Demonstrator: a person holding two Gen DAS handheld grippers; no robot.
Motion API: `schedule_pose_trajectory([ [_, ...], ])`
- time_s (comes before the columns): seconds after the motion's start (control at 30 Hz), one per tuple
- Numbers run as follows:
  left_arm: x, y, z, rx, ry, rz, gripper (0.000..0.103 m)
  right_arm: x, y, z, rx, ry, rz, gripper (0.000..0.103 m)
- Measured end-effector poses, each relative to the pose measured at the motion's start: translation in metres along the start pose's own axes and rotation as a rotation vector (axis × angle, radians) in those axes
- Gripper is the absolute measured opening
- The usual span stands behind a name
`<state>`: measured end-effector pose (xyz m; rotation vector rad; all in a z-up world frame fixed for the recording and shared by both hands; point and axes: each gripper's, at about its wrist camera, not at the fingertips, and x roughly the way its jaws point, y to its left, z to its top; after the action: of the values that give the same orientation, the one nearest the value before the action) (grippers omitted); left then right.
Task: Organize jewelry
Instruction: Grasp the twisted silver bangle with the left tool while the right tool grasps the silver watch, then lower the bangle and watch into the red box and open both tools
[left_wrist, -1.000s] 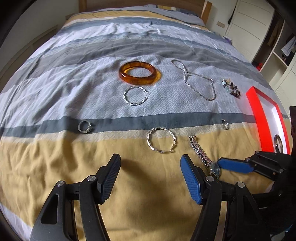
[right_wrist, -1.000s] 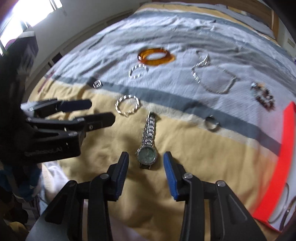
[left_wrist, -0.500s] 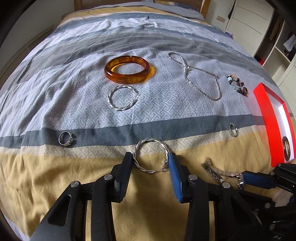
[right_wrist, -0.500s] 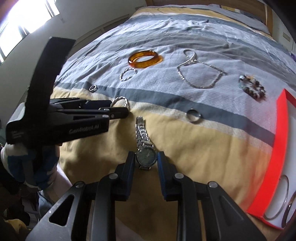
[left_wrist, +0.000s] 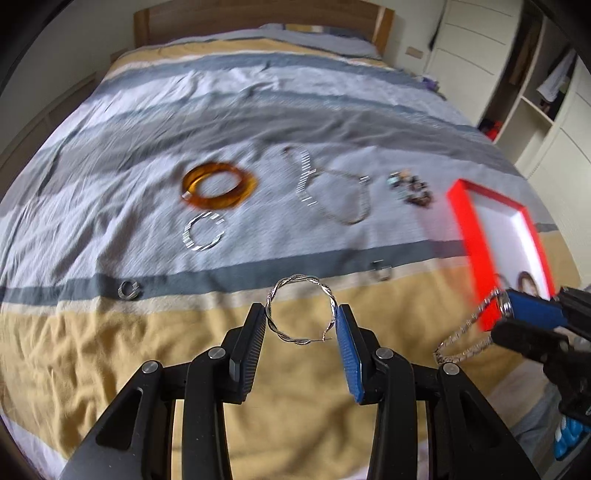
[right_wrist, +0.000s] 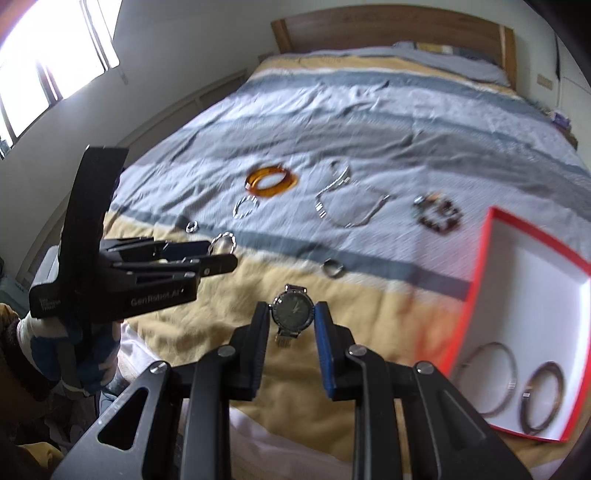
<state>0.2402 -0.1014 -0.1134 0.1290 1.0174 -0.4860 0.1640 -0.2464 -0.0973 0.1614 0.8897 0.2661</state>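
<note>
My left gripper is shut on a twisted silver bangle and holds it above the striped bedspread. My right gripper is shut on a silver wristwatch, also lifted; its band dangles in the left wrist view. A red box with a white inside lies at the right and holds two bangles. On the bed lie an amber bangle, a second twisted silver bangle, a chain necklace, a bead bracelet and two rings.
The bed's wooden headboard is at the far end. White cupboards and shelves stand at the right, a window at the left. The left gripper and gloved hand sit left of the right gripper.
Both grippers closed on their pieces and rose from the bed: the left with the twisted bangle, the right with the watch. The view has pulled back and is blurred by motion.
</note>
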Motion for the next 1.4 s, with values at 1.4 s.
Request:
schedule_pose_trajectory([
  [1.4,0.129,-0.252,0.046,0.362,0.128,-0.129,0.04,-0.015,-0.24,-0.037,0.235,0.103,-0.364,0.024],
])
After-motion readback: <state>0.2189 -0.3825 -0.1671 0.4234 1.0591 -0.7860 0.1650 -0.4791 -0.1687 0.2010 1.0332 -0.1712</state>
